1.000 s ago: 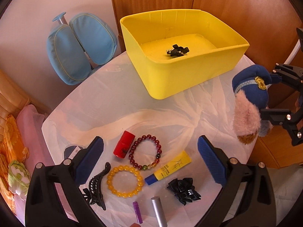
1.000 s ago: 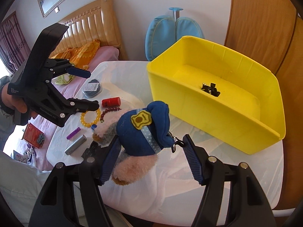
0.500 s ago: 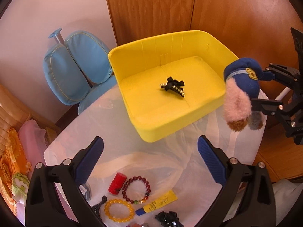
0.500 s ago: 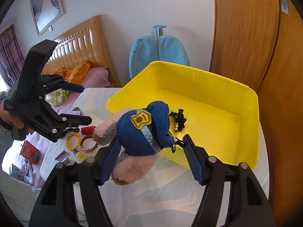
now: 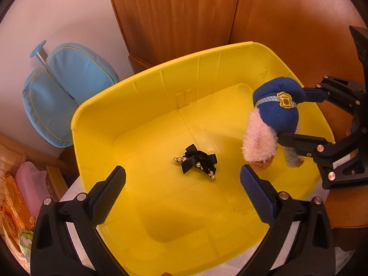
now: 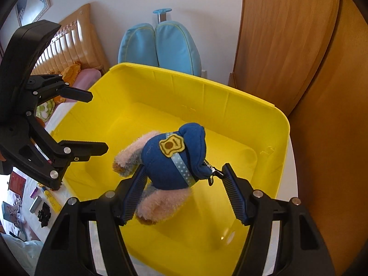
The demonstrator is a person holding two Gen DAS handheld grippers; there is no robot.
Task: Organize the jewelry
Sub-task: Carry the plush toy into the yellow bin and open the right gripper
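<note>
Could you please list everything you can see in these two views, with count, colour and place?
bin: 1, yellow, on the white-covered table.
hair bow: 1, black with pearly beads, on the bin floor.
plush toy: 1, blue cap, pink fur, above the bin interior between the right gripper's fingers.
chair: 1, light blue, behind the bin by the wall.
wardrobe: 1, brown wood, behind the bin.
bed: 1, tan headboard, pink and orange bedding, far left.
small items on table: several, purple, silver, yellow and black, left of the bin.
left gripper: 1, black, blue pads, open above the bin.
right gripper: 1, black, around the toy.
</note>
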